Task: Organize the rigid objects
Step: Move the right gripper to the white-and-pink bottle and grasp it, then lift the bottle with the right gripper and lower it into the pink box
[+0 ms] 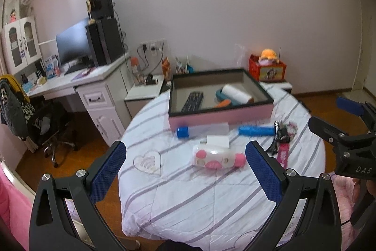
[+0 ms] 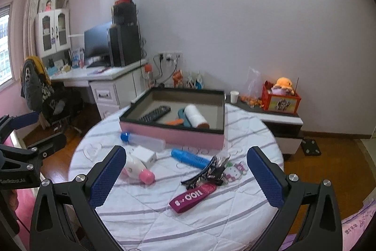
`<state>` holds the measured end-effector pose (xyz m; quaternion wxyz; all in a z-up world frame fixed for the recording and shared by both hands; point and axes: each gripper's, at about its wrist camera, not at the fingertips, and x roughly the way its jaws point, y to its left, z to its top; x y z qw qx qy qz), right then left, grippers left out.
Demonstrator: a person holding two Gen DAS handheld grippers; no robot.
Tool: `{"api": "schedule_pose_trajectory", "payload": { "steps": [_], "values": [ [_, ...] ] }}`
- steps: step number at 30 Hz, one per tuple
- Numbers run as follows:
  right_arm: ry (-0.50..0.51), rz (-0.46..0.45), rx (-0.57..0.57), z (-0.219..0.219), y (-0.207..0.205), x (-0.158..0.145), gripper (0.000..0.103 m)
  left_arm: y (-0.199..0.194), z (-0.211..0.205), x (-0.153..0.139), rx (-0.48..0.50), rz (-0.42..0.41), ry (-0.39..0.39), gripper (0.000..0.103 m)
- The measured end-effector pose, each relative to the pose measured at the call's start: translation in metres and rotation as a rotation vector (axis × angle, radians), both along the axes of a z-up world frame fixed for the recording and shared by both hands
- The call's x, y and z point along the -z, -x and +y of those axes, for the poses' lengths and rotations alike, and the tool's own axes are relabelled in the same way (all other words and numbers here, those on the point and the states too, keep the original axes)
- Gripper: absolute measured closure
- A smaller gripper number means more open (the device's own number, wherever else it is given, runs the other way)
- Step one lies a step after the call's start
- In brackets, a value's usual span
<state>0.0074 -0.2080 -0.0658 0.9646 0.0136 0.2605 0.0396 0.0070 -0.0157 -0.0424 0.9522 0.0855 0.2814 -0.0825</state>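
Rigid objects, loose lot: left gripper (image 1: 185, 171) and right gripper (image 2: 185, 177) both hang with fingers spread wide and empty above the round table (image 1: 211, 208), probably poised to choose a piece. Nearest the fingers lie a pink-and-white toy (image 1: 217, 158), long axis across the table; a white block (image 2: 144, 155); a blue cylinder (image 2: 189, 158); a key bunch with magenta strap (image 2: 192, 197); and what may be a clear blue-capped tube (image 1: 202, 129), blurred. Beyond stands the pink tray (image 1: 221, 118), holding a remote (image 1: 192, 101) and lint roller (image 1: 236, 93), lengthwise toward the wall.
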Motion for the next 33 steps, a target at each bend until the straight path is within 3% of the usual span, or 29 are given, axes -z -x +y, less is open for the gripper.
{"api": "schedule_pose_trajectory", "payload": {
  "steps": [12,19,23,26,31,33],
  "values": [
    [0.093,0.219,-0.208,0.068,-0.072,0.077,0.0,-0.037,0.03,0.069,-0.053,0.173,-0.034,0.0],
    [0.068,0.321,-0.267,0.092,-0.105,0.103,0.002,-0.055,0.055,0.099,-0.09,0.248,-0.031,0.0],
    [0.032,0.38,-0.301,0.099,-0.11,0.113,0.032,-0.062,0.067,0.106,-0.095,0.269,-0.014,0.0],
    [0.026,0.402,-0.309,0.102,-0.109,0.112,0.042,-0.064,0.072,0.108,-0.094,0.272,0.0,0.0],
    [0.017,0.417,-0.335,0.107,-0.116,0.112,0.044,-0.065,0.076,0.11,-0.078,0.275,0.013,0.0],
    [0.031,0.43,-0.346,0.113,-0.123,0.116,0.038,-0.065,0.077,0.11,-0.072,0.275,0.015,0.0]
  ]
}}
